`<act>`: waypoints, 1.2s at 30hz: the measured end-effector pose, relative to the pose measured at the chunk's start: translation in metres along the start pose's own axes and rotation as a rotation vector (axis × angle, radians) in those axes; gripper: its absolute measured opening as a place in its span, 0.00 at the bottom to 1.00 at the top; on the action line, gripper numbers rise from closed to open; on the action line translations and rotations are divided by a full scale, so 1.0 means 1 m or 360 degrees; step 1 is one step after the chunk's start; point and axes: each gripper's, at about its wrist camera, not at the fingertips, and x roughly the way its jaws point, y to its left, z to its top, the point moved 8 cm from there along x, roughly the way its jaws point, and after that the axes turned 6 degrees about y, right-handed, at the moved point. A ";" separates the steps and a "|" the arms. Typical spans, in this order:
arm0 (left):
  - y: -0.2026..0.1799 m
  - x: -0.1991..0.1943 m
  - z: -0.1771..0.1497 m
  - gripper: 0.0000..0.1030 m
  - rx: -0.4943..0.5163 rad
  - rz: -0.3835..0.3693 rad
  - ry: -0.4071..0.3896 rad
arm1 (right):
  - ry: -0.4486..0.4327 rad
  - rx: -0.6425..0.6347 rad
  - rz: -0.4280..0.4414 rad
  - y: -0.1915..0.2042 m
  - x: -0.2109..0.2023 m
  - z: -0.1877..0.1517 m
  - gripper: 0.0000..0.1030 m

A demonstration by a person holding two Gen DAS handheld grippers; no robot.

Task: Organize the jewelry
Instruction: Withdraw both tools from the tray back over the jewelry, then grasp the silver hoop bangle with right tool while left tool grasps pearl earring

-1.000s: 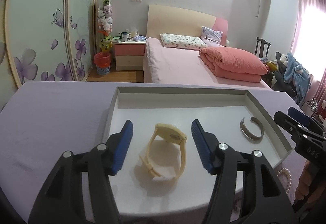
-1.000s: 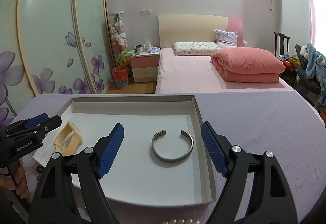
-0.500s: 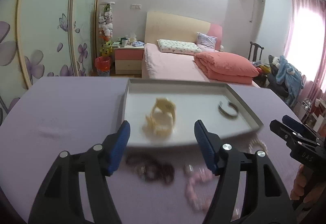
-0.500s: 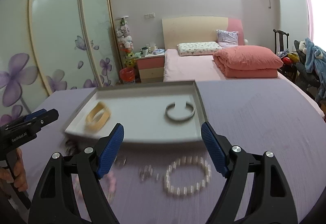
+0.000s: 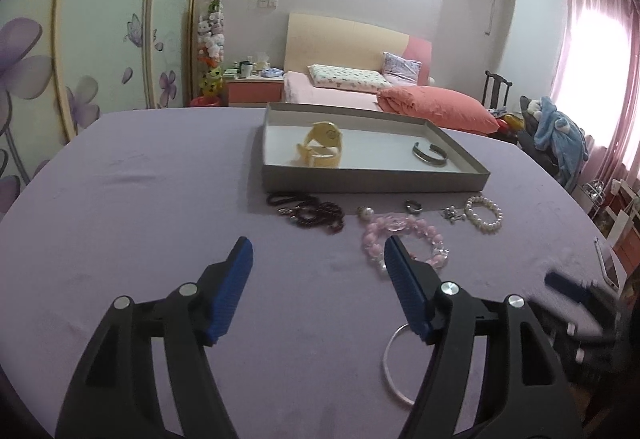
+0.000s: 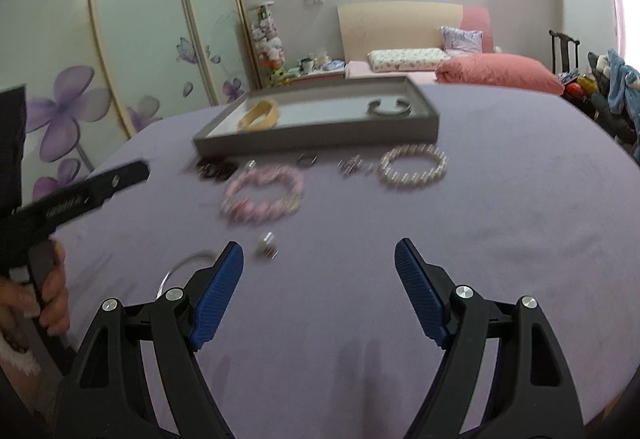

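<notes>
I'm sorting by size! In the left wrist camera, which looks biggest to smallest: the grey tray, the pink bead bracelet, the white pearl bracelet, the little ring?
1. Grey tray, by far.
2. Pink bead bracelet.
3. White pearl bracelet, though it lies slightly farther away, so the true gap is unsure.
4. Little ring.

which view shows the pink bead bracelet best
The left wrist view: the pink bead bracelet is sharp there, though a finger of the left gripper hides its lower edge. The right wrist view shows the whole loop, but smeared by motion blur.
</notes>
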 end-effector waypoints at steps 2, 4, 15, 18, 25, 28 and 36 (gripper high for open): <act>0.006 -0.002 0.000 0.65 -0.0013 0.0012 -0.0008 | 0.0027 0.0014 0.0043 0.010 0.002 -0.012 0.76; 0.010 -0.004 0.001 0.65 -0.0023 0.0015 -0.0017 | 0.0048 0.0011 0.0074 0.022 0.003 -0.025 0.76; 0.022 -0.008 0.015 0.65 -0.0060 0.0027 -0.0068 | 0.0217 -0.0144 0.0001 0.077 0.028 -0.044 0.86; 0.026 -0.009 0.017 0.65 -0.0071 0.0036 -0.0073 | 0.0260 -0.0138 -0.0029 0.082 0.034 -0.041 0.86; 0.032 -0.007 0.018 0.66 -0.0091 0.0063 -0.0061 | 0.0251 -0.0256 -0.0104 0.089 0.039 -0.040 0.68; 0.030 -0.004 0.017 0.66 -0.0088 0.0069 -0.0044 | 0.0242 -0.0255 -0.0101 0.082 0.036 -0.040 0.67; -0.007 0.007 0.002 0.68 0.0002 -0.0033 0.0057 | 0.0252 0.0031 -0.0372 -0.032 0.020 -0.023 0.67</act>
